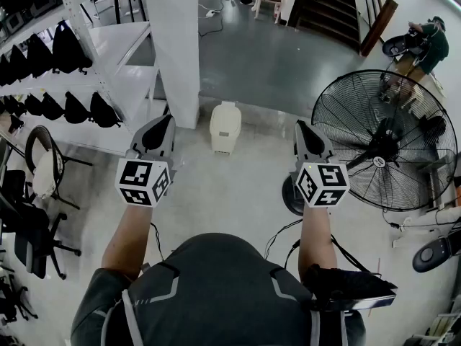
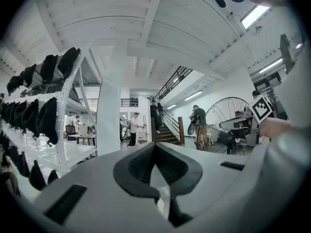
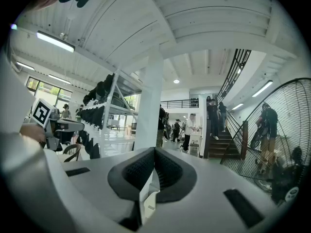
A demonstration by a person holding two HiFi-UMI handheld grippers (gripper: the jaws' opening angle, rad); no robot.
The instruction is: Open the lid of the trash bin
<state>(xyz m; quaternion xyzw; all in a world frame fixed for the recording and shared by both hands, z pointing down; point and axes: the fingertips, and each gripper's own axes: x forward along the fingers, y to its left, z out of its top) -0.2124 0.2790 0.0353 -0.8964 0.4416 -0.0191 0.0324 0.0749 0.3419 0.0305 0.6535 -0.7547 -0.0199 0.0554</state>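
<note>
Presently holds two grippers out level above a pale polished floor (image 1: 216, 193), one per hand. Has the left gripper (image 1: 161, 123) at 10 o'clock of the head view's middle and the right gripper (image 1: 305, 127) at 2 o'clock, well apart, both pointing toward 12 o'clock. Carries a marker cube (image 1: 144, 182) at the rear of the left one and a second marker cube (image 1: 322, 184) at the rear of the right. Grasps nothing with either. Shows both pairs of jaws pressed fully together, with dark ribbed pads (image 2: 138, 165) meeting along a single seam in the left gripper view, and likewise in the right gripper view.

Faces a cream trash bin (image 1: 225, 127) at 12 o'clock, between the two gripper tips and a little beyond them, touched by neither. Finds it upright on the floor with its lid (image 1: 226, 110) down and shut. Places it at 5 o'clock of a white square pillar (image 1: 176, 42), near that pillar's foot.

Takes in, at 3 o'clock of the bin, a large black floor fan (image 1: 382, 139) just past the right gripper. Takes in, at 9 to 10 o'clock, a white shelving rack (image 1: 108, 49) hung with black bags (image 1: 68, 49), and lower, at 8 o'clock, a round-backed chair (image 1: 43, 166). Makes out at 1 o'clock a dark staircase (image 1: 331, 9), and far off at 2 o'clock a person in a dark green top (image 1: 432, 43), bent forward.
</note>
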